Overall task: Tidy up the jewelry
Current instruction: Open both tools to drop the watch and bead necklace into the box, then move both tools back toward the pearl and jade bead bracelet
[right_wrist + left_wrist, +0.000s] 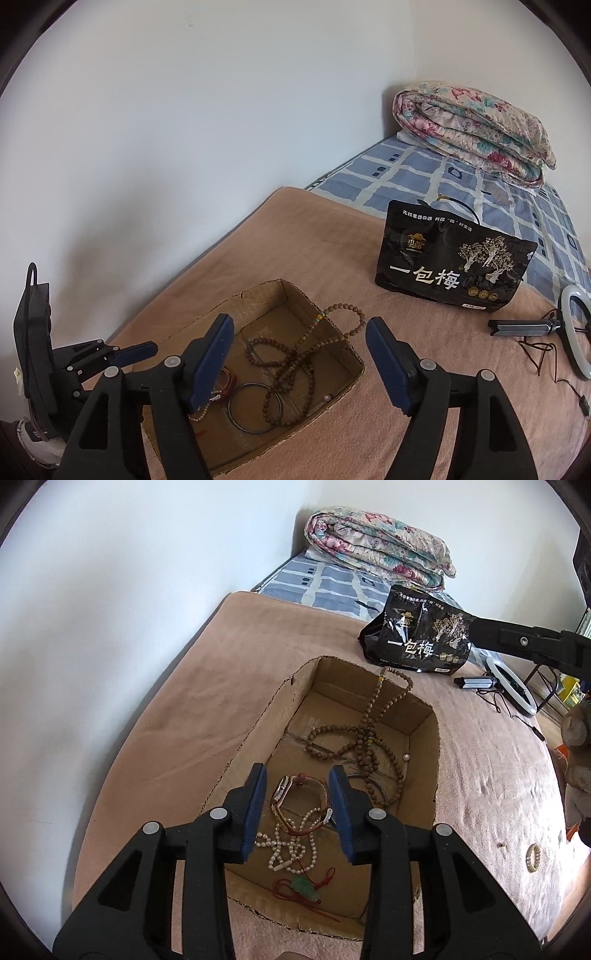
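With both the left hand-held gripper (301, 808) and right hand-held gripper (299, 363) released and empty above the cardboard box (424, 716), we flag the long bead strand (373, 720), apparently draped over the rim, snagging and dragging the pearl necklace (291, 843).

White wall (221, 110); bed (480, 192), pink blanket (295, 240), folded floral quilt (476, 129) in corner.

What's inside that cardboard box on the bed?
The cardboard box holds a long wooden bead strand draped over its far rim, a watch, a pearl necklace, a green pendant on red cord and a dark bangle. The grippers cover the near corners.
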Motion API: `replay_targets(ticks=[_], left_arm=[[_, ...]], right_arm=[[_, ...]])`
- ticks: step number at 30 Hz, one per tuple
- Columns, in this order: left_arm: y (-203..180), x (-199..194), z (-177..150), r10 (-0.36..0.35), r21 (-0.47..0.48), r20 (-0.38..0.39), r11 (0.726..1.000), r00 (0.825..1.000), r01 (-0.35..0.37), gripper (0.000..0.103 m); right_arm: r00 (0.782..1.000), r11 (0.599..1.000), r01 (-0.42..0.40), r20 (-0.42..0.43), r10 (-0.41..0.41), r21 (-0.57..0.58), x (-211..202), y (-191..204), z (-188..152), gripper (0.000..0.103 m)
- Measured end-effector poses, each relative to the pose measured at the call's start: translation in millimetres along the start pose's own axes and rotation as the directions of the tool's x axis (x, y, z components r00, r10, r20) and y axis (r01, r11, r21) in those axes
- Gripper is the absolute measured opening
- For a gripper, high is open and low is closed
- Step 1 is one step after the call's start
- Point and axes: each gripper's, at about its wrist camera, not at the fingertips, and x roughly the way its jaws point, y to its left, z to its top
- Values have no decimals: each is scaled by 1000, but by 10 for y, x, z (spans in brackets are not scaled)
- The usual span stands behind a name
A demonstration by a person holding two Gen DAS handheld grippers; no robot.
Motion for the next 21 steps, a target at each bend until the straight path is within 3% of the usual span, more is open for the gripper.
replay_targets(ticks=[21], left_arm=[[-568, -925, -40, -30, 131, 154, 991, 988, 9, 35]], right_arm=[[993, 998, 65, 95, -67, 18, -1097, 21, -366, 84]])
